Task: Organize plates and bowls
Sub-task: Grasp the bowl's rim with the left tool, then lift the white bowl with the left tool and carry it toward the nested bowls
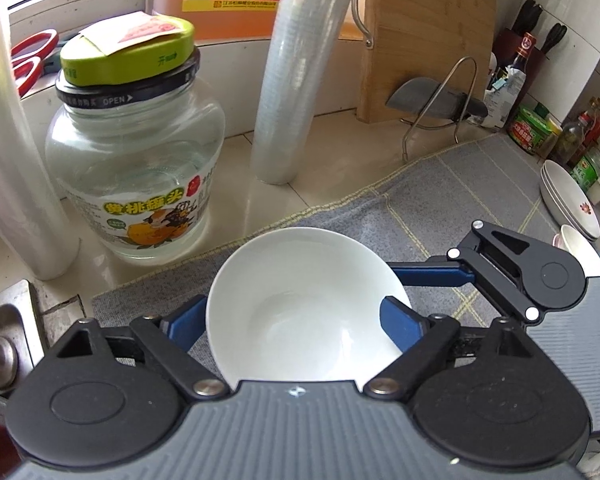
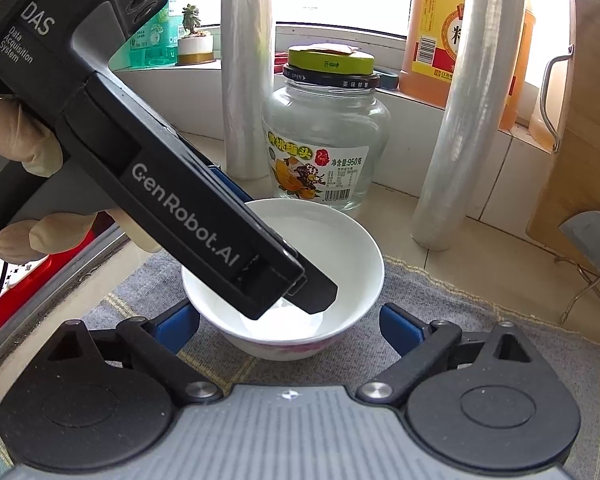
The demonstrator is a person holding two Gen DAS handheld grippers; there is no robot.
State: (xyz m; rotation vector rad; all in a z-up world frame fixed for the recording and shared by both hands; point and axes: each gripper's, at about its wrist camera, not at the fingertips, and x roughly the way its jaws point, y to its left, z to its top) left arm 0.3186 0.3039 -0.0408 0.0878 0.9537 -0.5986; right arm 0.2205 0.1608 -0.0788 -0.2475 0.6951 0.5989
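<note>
Left claw [image 1: 296, 322]: I am closing its pads on the white bowl [image 1: 300, 304], one finger inside the rim.
Right claw [image 2: 290, 328]: I am holding it wide, straddling the bowl without touching.
Bowl: sitting on the grey mat [image 1: 440, 200], near the glass jar [image 1: 140, 168].

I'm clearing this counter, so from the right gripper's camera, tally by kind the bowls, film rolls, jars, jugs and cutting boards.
white bowl: 1
cling film rolls: 2
glass jar: 1
orange jug: 1
wooden cutting board: 1
Total: 6
</note>
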